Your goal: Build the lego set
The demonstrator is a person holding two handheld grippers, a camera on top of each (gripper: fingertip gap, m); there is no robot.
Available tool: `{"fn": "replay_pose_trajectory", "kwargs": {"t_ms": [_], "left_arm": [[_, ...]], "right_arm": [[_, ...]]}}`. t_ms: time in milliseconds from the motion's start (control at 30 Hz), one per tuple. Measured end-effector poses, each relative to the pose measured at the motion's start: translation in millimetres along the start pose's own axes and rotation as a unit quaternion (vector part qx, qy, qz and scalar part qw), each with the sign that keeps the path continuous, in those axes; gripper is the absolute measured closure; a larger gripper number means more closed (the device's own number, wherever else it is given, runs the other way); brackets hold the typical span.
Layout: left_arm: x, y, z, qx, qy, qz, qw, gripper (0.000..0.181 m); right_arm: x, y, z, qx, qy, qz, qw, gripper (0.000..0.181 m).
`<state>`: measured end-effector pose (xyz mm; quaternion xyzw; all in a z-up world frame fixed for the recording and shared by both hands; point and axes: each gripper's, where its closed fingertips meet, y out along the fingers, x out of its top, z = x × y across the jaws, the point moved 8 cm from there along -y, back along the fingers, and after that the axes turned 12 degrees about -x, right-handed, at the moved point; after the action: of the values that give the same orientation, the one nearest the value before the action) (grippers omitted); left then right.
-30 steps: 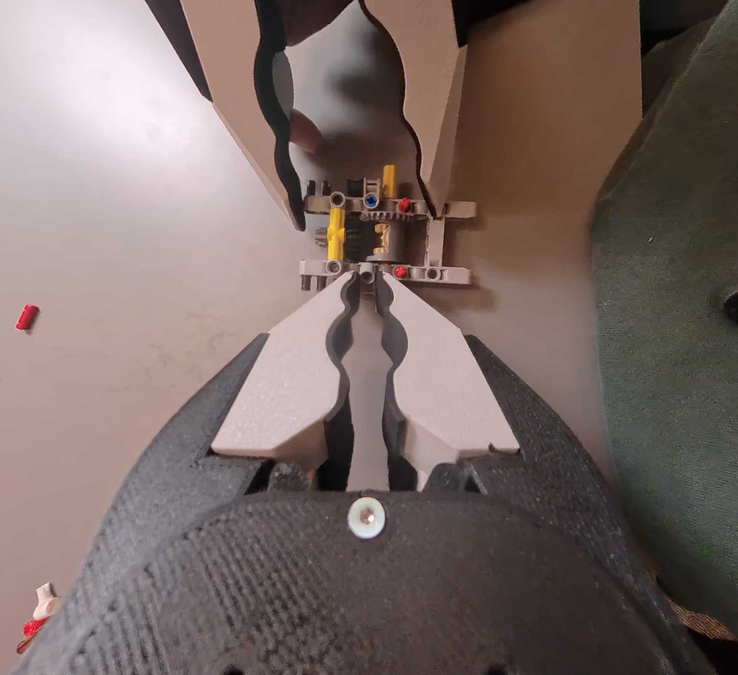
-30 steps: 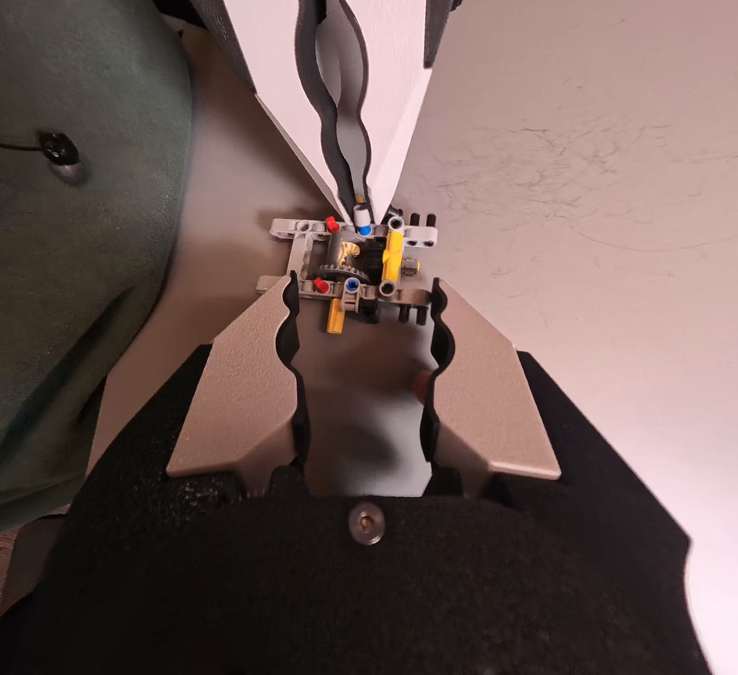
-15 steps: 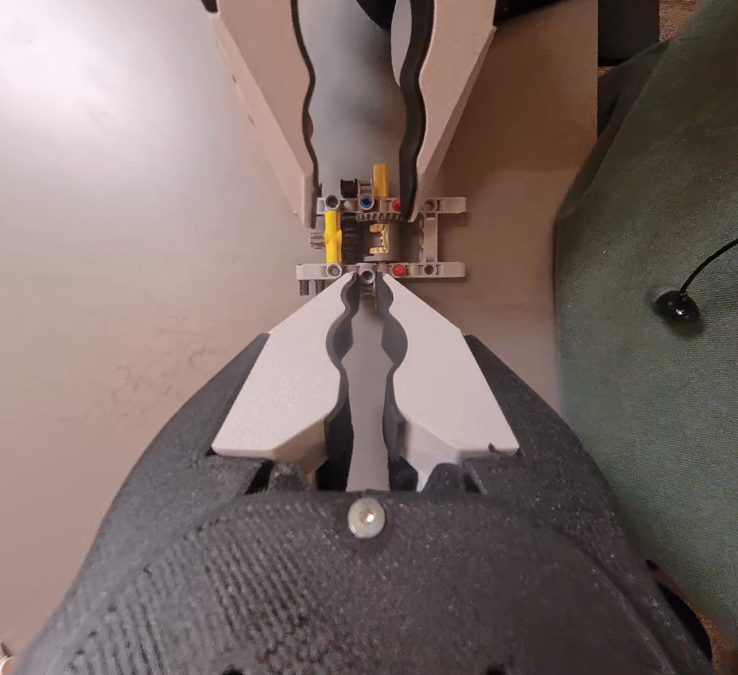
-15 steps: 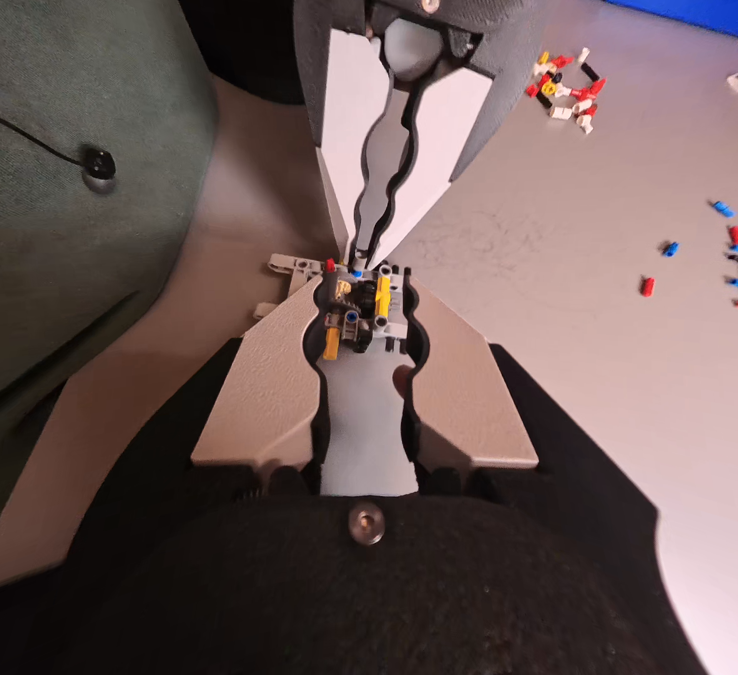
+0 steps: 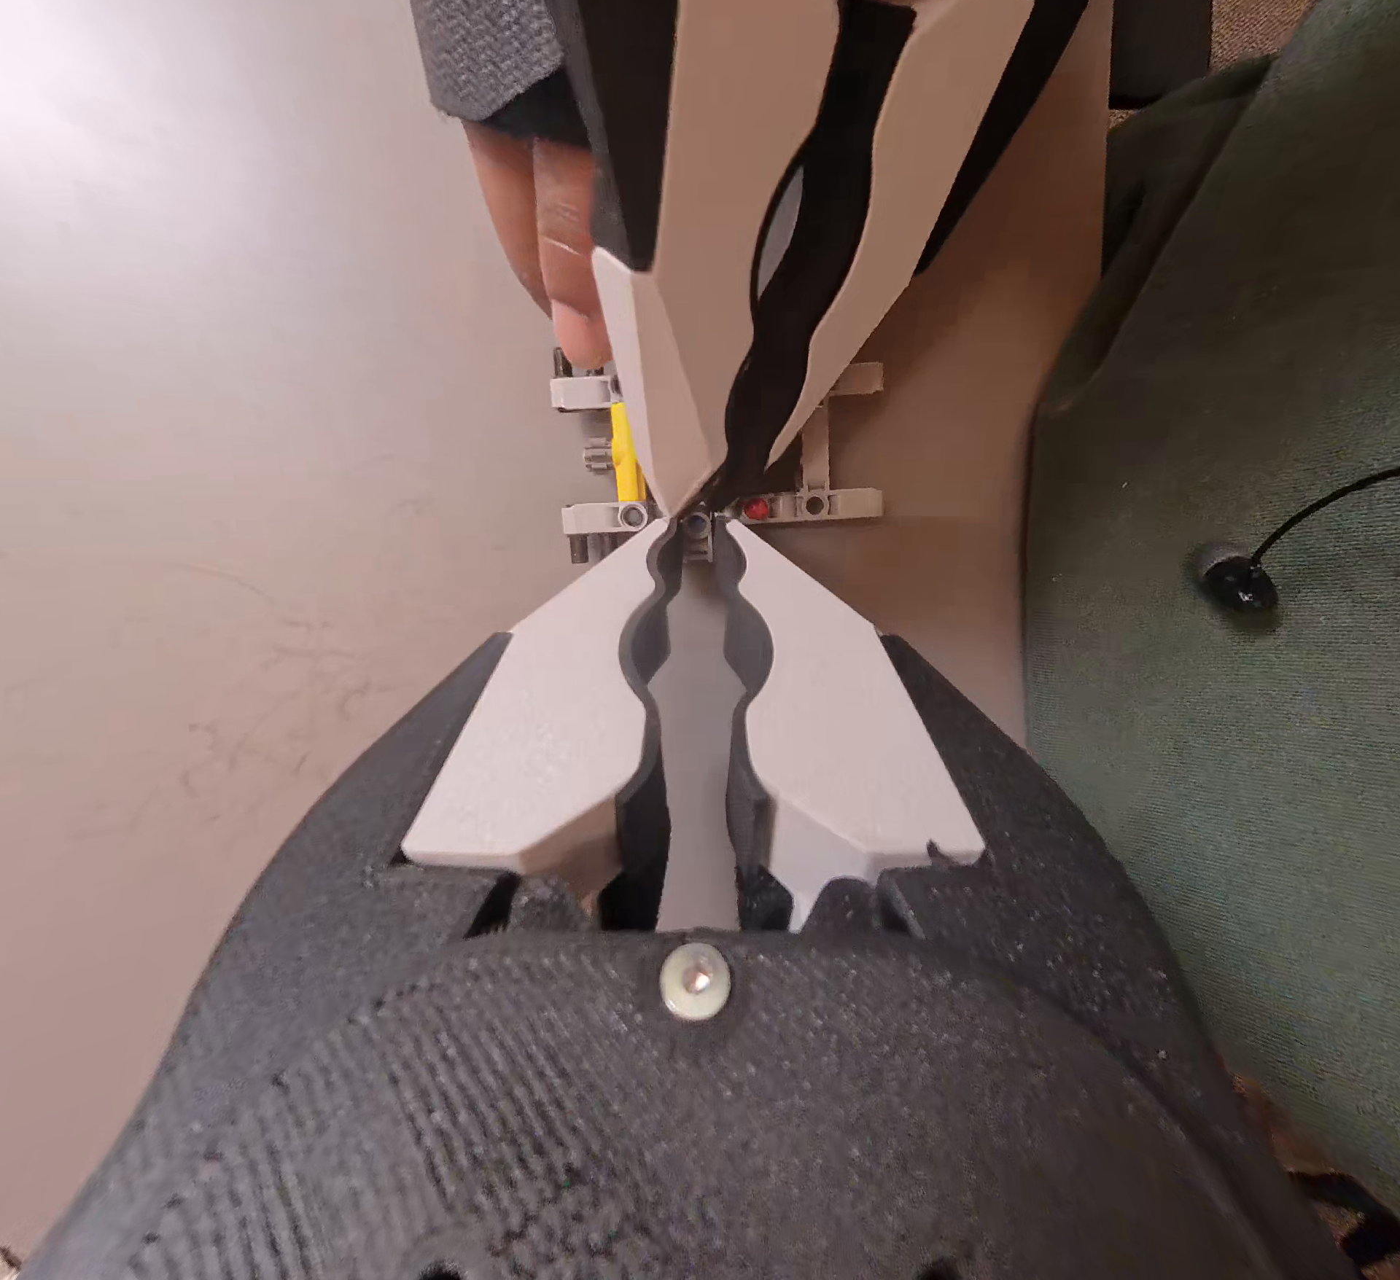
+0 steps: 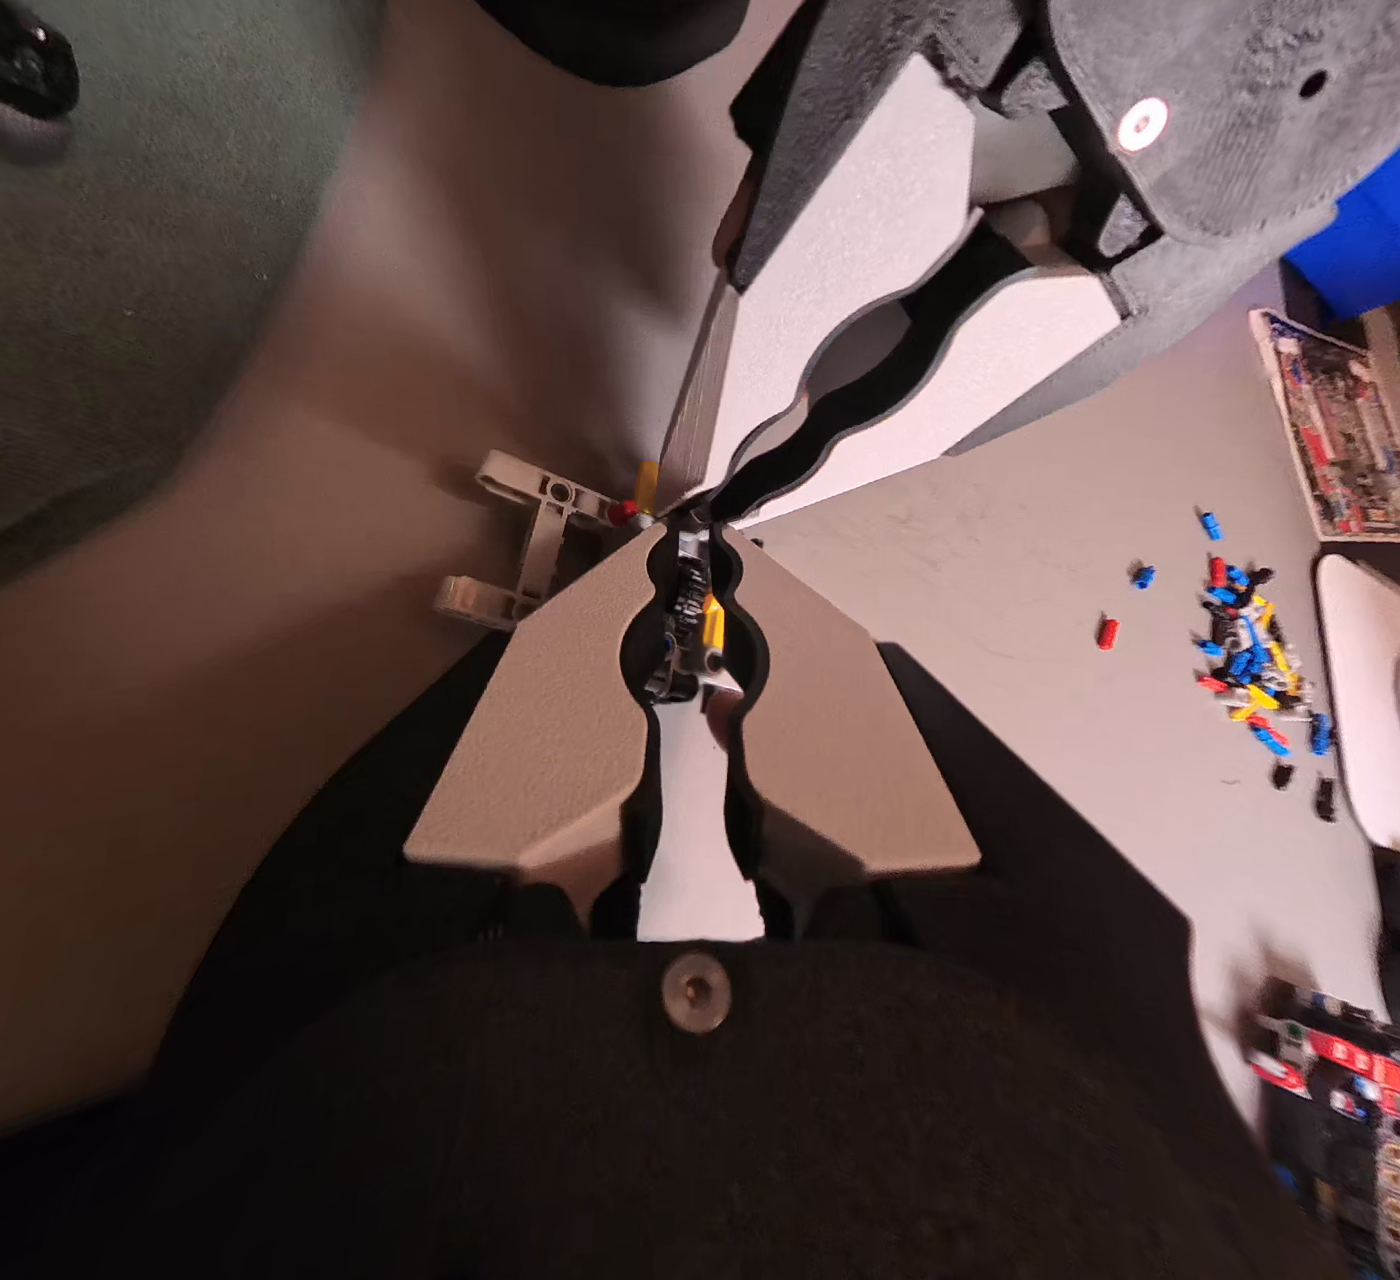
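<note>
The lego assembly (image 5: 814, 505) is a grey beam frame with a yellow axle (image 5: 625, 463), a red pin (image 5: 755, 507) and dark gears. My left gripper (image 5: 697, 528) is shut on a small grey connector on its near beam. My right gripper (image 5: 716, 490) comes in from the far side, shut across the middle of the frame, and hides the gears. In the right wrist view my right gripper (image 6: 693, 535) is clamped on the gear section. The grey frame (image 6: 549, 539) sticks out to the left. The left gripper (image 6: 716, 498) meets it tip to tip from the upper right.
A green garment (image 5: 1212, 562) with a black cable lies close on one side (image 6: 151, 183). A pile of loose small pieces (image 6: 1242, 653), a printed booklet (image 6: 1333, 441) and a blue bin (image 6: 1356, 251) lie off to the right. A person's fingers (image 5: 560, 244) hold the right gripper.
My right gripper went from open around the assembly to shut on its middle and tilted over. My left gripper kept its hold on the near beam's connector.
</note>
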<state>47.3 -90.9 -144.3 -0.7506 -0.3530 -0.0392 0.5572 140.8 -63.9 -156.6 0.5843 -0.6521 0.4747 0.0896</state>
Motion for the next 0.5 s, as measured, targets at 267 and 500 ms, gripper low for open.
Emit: {"fn": "replay_pose_trajectory", "kwargs": {"t_ms": [267, 500], "left_arm": [[5.3, 0.1, 4.4, -0.027, -0.010, 0.019, 0.999, 0.175], [9.1, 2.4, 6.3, -0.051, -0.015, 0.032, 0.998, 0.175]], "right_arm": [[0.4, -6.1, 2.2, -0.010, -0.041, -0.021, 0.999, 0.175], [1.0, -5.5, 4.9, 0.000, -0.057, -0.009, 0.998, 0.177]]}}
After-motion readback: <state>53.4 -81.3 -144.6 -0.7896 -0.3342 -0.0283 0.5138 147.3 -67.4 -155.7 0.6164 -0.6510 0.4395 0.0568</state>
